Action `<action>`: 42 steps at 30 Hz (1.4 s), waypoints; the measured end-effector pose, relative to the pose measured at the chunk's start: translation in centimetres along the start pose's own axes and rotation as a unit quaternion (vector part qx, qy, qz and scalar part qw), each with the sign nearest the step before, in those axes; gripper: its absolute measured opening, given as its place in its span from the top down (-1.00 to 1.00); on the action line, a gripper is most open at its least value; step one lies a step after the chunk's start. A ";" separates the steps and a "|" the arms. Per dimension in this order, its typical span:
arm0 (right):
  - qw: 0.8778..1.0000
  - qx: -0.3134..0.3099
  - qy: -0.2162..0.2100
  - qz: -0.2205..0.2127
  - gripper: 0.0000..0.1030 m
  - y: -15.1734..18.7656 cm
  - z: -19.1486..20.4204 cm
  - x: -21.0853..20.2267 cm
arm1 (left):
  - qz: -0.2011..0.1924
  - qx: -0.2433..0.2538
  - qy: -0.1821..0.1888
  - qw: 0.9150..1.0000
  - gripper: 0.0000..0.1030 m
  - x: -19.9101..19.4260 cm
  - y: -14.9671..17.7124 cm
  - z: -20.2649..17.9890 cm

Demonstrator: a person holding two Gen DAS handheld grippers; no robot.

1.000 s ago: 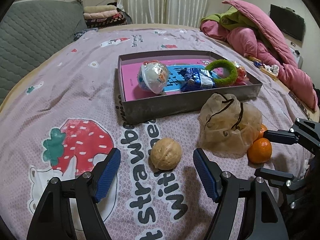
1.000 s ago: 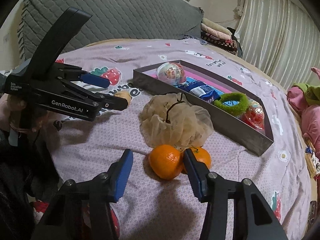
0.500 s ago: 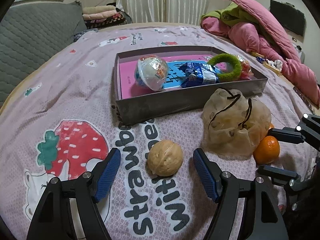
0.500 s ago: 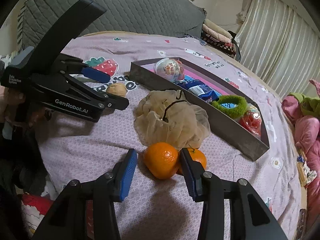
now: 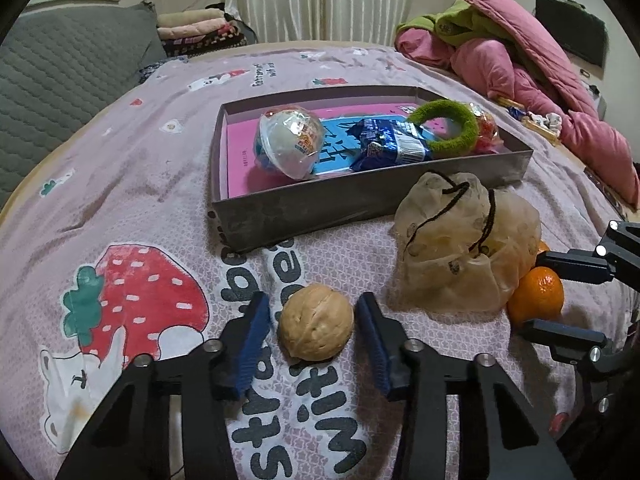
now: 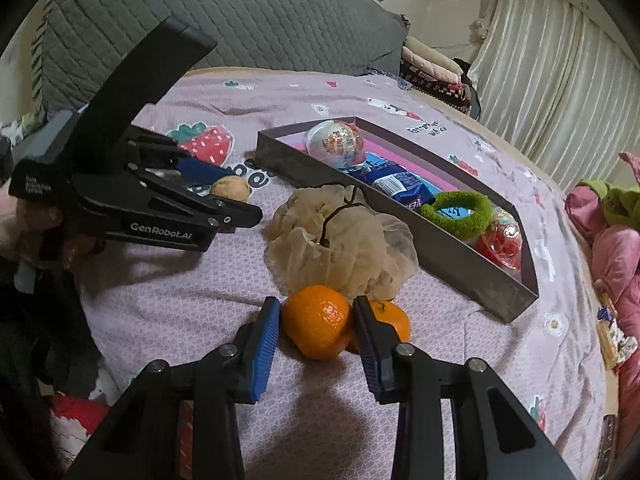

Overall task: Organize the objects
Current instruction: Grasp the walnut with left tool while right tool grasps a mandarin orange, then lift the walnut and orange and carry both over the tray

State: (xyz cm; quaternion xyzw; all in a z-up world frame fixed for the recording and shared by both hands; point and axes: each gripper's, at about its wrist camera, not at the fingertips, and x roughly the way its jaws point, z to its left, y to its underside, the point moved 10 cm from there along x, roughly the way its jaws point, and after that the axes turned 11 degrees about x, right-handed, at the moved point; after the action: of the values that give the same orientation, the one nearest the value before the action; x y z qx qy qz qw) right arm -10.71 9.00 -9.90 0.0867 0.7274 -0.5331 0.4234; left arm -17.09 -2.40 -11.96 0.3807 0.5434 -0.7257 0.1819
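**Closing on a walnut and a mandarin, bedspread lot**

Lying on a mauve quilted bedspread [image 5: 152, 184] printed with strawberries and black lettering, a walnut [image 5: 316, 322] is showing a tan, wrinkled, near-round shell with a seam across it. The left gripper [image 5: 311, 346] is bracketing it: its ribbed blue pads [image 5: 253, 344] have just been closing, and now are standing just beside the shell on both sides, a thin gap visible on each, so the nut is between them but not yet pinched.

The right gripper [image 6: 316, 338] has likewise been closing; its blue pads are pressing both flanks of a glossy, dimpled orange mandarin [image 6: 316, 320], gripping it. A second mandarin [image 6: 390, 318] is sitting touching the first, partly behind the right finger.

Slumping just beyond the fruit is a sheer beige mesh pouch [image 5: 464, 248] with a dark drawstring, crumpled and soft.

Resting behind it is a shallow grey cardboard box [image 5: 320, 208] with a pink floor, holding a clear plastic capsule egg [image 5: 290, 146], a crinkly blue snack wrapper [image 5: 390, 146], a fuzzy green ring [image 5: 448, 124] and a red cellophane-wrapped item [image 6: 502, 240].
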 end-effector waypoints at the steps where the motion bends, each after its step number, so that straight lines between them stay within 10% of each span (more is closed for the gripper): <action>1: 1.000 0.002 -0.002 0.000 0.27 0.0 0.0 -0.1 | 0.000 0.003 0.000 1.000 0.25 0.0 0.0 -0.1; 42: 0.995 0.066 0.000 -0.075 0.27 -6.5 -3.0 -3.3 | -0.073 -0.016 0.009 0.997 0.34 -4.2 -5.7 -0.8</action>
State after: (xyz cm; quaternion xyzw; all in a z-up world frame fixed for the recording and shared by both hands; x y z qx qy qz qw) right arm -14.01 9.94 -2.79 0.0593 0.6951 -0.6103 0.3753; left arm -17.99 -0.27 -5.20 0.3436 0.5829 -0.7248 0.1299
